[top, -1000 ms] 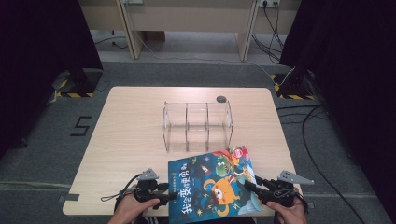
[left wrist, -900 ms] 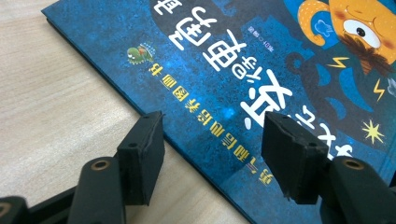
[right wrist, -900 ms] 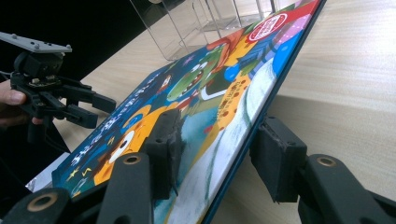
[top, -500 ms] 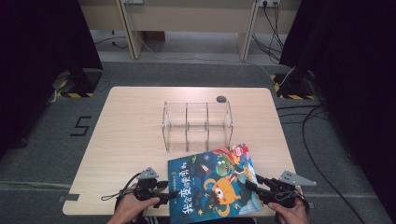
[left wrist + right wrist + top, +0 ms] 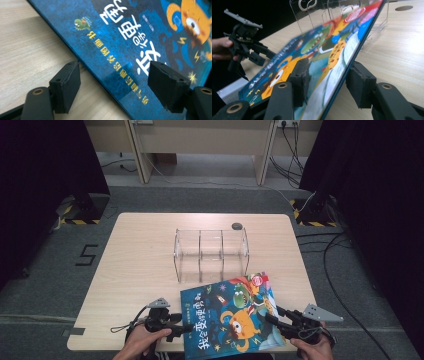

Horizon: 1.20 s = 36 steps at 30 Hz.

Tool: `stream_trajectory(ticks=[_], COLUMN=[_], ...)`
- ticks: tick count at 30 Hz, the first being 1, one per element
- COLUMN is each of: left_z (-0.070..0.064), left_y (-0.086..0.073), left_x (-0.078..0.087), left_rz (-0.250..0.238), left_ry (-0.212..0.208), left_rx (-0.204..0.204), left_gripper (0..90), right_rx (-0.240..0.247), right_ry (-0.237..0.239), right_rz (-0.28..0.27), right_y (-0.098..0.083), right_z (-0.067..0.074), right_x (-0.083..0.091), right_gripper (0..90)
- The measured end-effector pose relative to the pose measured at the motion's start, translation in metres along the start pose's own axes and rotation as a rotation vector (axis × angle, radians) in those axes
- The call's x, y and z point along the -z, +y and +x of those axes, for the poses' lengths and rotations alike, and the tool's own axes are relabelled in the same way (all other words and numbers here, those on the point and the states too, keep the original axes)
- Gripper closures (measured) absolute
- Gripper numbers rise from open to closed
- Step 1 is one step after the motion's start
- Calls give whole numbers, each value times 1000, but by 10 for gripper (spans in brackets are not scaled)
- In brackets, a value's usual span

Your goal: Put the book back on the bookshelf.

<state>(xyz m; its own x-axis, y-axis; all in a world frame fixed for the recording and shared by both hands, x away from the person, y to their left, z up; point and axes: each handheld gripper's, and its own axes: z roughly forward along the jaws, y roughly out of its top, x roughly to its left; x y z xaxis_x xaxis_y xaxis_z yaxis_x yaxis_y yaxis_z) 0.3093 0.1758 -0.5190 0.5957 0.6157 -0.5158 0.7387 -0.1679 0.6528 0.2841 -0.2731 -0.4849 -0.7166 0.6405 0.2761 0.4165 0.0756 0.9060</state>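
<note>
A picture book (image 5: 227, 319) with a blue cartoon cover lies tilted at the table's near edge, its far corner close to a clear acrylic rack (image 5: 211, 252) with several slots. My left gripper (image 5: 184, 330) is at the book's left edge. In the left gripper view the jaws (image 5: 115, 75) straddle that edge of the book (image 5: 130, 50) with gaps on both sides; they have just been opening. My right gripper (image 5: 329, 75) is shut on the book's (image 5: 317, 47) right side, one pad (image 5: 300, 75) on the cover and the other under it, holding that side off the table.
The wooden table (image 5: 140, 270) has a small dark round hole (image 5: 236, 225) behind the rack. Its near edge runs just under both hands. Cables lie on the floor to the right, and dark curtains stand on both sides.
Both hands and the book stay where they were. The book's far corner sits very slightly higher in the picture than a second ago.
</note>
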Motion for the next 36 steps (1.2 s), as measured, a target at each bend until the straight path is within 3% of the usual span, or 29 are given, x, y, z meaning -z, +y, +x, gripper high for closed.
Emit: stream_trajectory(ticks=[2,4,6,7,10,11,16,23,24,36], left_z=[0,-2,-3,-7,-7,-7,-5,-4,-5,-12], left_y=[0,3,3,1,2,2,5,8,10,23], left_x=[-1,-4,-6,-8,-7,-5,0,3,5,9], left_rz=[-2,42,60,86,100,89,41,4,-22,-61], left_ry=[-2,-70,-95,-111,-127,-125,-105,-138,-153,-169], left_rx=[4,33,29,50,55,70,83,115,117,100], left_gripper=[233,214,305,352,424,455,537,588,597,640], right_rx=[48,98,108,121,95,50,1,-48,-58,-127], right_ry=[-18,-39,-45,-40,-53,-49,-70,-71,-73,-97], right_rz=[12,48,63,99,120,111,132,135,137,141], right_y=[1,1,0,-3,-6,-8,-11,-13,-13,-15], right_z=[3,5,5,6,5,1,-4,-7,-7,-11], right_x=[0,-1,-2,-7,-9,-8,-8,-8,-8,-7], right_gripper=[539,541,542,539,560,577,570,570,569,552])
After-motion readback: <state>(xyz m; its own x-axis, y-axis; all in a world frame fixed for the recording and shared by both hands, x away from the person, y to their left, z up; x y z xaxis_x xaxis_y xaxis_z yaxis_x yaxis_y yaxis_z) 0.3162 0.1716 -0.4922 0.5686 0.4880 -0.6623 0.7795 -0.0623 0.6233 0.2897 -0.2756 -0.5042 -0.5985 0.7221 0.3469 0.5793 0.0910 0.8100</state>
